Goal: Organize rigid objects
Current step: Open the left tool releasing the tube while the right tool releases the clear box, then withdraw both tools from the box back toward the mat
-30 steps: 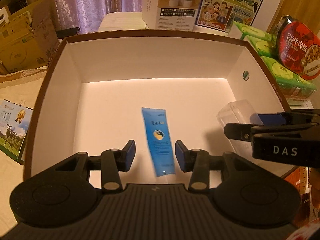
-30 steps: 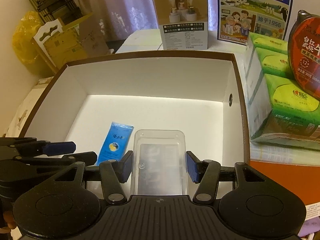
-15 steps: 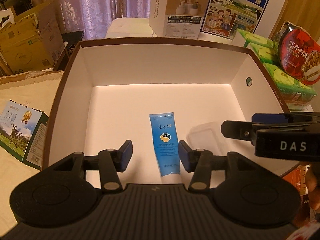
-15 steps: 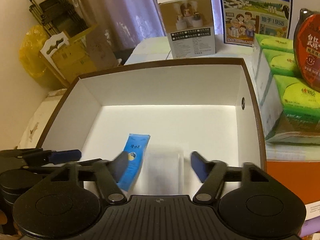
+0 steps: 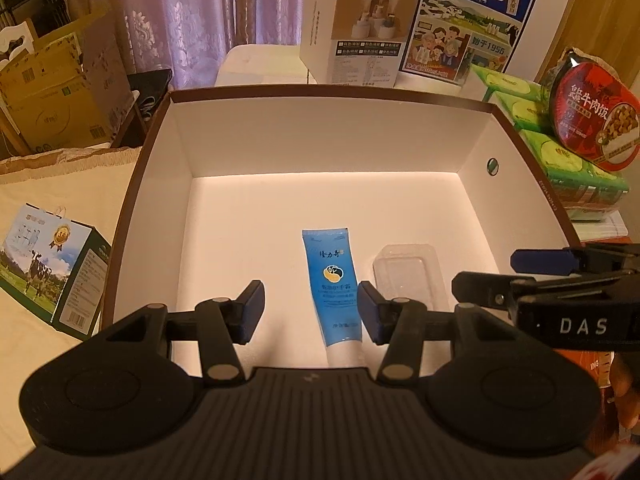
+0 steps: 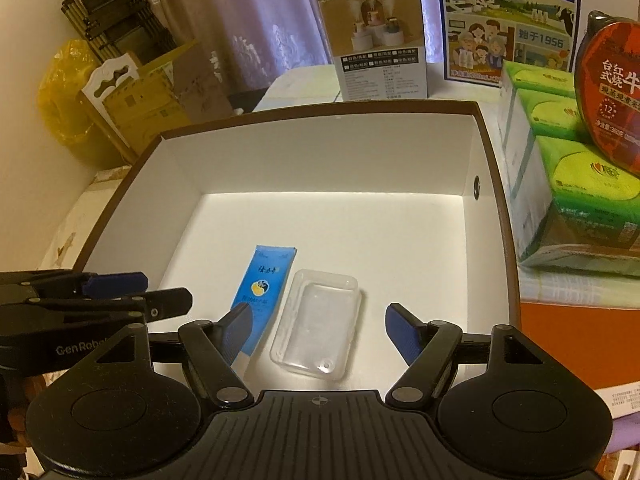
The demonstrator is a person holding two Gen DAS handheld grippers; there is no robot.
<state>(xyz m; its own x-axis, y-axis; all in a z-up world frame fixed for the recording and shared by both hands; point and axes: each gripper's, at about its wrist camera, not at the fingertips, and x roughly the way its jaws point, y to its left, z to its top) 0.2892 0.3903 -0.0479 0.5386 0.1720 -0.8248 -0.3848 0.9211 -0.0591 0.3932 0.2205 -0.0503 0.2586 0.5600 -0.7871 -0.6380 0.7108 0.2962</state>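
A large white box with a brown rim (image 5: 360, 152) (image 6: 320, 152) holds a blue tube (image 5: 332, 276) (image 6: 264, 284) and a clear plastic tray (image 5: 408, 276) (image 6: 316, 332), lying side by side on its floor near the front. My left gripper (image 5: 310, 312) is open and empty above the box's front edge, with the tube below it. My right gripper (image 6: 320, 332) is open and empty, held above the clear tray. Each gripper shows in the other's view: the right one (image 5: 560, 292) and the left one (image 6: 100, 304).
Green packs (image 6: 572, 184) with a red round food tub (image 5: 592, 116) stand right of the box. A white carton (image 5: 356, 32) and a blue milk poster (image 5: 468, 24) stand behind it. A milk box (image 5: 52, 264) lies at the left, with cardboard boxes (image 5: 52, 96) beyond.
My right gripper opened and let go of the clear tray, which now lies on the box floor beside the tube. Both grippers have drawn back and up.
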